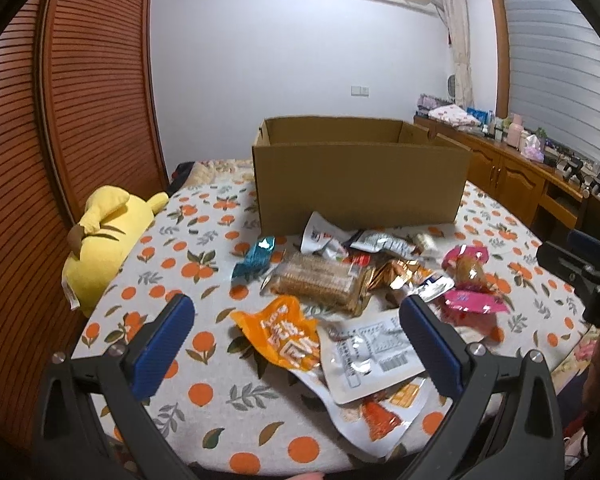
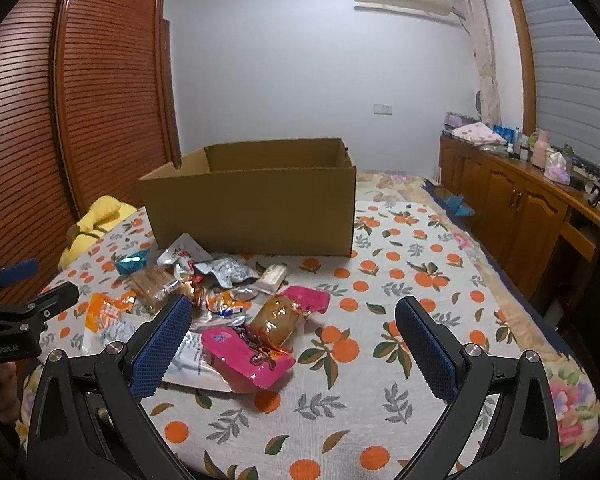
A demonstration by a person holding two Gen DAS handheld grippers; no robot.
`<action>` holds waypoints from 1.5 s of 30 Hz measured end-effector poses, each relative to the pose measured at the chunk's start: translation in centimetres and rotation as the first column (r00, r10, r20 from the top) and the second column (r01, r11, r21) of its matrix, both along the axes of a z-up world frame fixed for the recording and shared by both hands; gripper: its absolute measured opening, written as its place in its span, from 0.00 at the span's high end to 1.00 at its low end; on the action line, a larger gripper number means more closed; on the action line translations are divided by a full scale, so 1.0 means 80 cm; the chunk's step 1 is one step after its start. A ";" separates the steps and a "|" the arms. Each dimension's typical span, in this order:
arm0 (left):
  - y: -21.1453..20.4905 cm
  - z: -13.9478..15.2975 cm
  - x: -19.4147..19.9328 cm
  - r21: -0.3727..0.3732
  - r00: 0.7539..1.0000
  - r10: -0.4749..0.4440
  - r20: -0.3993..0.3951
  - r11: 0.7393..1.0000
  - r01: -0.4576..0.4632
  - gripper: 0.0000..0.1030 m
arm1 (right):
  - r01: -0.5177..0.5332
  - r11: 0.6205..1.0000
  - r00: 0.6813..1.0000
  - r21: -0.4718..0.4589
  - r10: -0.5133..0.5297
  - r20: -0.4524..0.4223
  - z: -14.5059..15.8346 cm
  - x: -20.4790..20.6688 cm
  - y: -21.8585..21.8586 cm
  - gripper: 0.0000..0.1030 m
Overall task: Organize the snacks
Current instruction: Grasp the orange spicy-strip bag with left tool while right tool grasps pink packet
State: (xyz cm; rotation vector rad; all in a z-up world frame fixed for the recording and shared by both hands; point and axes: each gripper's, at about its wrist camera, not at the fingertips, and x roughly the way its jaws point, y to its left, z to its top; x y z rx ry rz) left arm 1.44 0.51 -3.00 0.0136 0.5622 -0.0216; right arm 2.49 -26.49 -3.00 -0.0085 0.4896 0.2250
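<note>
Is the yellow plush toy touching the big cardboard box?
Apart. The left wrist view shows the yellow plush toy at the bed's left edge, with a stretch of orange-print bedspread between it and the cardboard box.

box [image 1: 360, 184] brown | cloth [image 2: 400, 320] white, orange-fruit print (green leaves) | plush [image 1: 96, 240] yellow

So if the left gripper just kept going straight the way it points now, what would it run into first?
Most likely the snack pile: the left gripper, jaws open, aims over the orange packet toward the cracker pack, with the cardboard box behind. Which it touches first depends on height, which is hard to judge here.
</note>
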 end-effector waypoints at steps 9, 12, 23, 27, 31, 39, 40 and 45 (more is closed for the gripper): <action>0.021 -0.022 0.013 -0.034 0.997 0.005 -0.083 0.999 -0.008 0.00 | -0.038 0.999 0.995 0.008 0.039 -0.089 -0.016 0.031 -0.010 0.01; 0.028 -0.028 0.017 -0.054 0.994 0.001 -0.108 0.998 -0.007 0.00 | -0.063 0.998 0.986 0.031 0.067 -0.155 -0.027 0.051 -0.015 0.04; 0.055 -0.047 0.034 -0.129 0.983 0.000 -0.184 0.991 -0.024 0.01 | -0.141 0.986 0.932 0.095 0.164 -0.324 -0.056 0.112 -0.002 0.27; 0.064 -0.055 0.041 -0.175 0.975 -0.003 -0.223 0.984 -0.037 0.03 | -0.145 0.985 0.918 0.093 0.169 -0.358 -0.066 0.123 0.005 0.29; 0.067 -0.060 0.047 -0.222 0.968 -0.014 -0.249 0.974 -0.043 0.08 | -0.150 0.985 0.911 0.082 0.170 -0.375 -0.075 0.124 0.009 0.29; 0.079 -0.072 0.065 -0.341 0.953 -0.036 -0.302 0.937 -0.073 0.21 | -0.153 0.985 0.909 0.077 0.171 -0.381 -0.081 0.124 0.011 0.29; 0.080 -0.073 0.068 -0.345 0.951 -0.033 -0.309 0.935 -0.080 0.21 | -0.154 0.985 0.909 0.074 0.170 -0.381 -0.081 0.124 0.011 0.29; 0.089 -0.073 0.084 -0.393 0.948 -0.035 -0.316 0.914 -0.098 0.36 | -0.157 0.985 0.909 0.070 0.172 -0.381 -0.081 0.125 0.014 0.29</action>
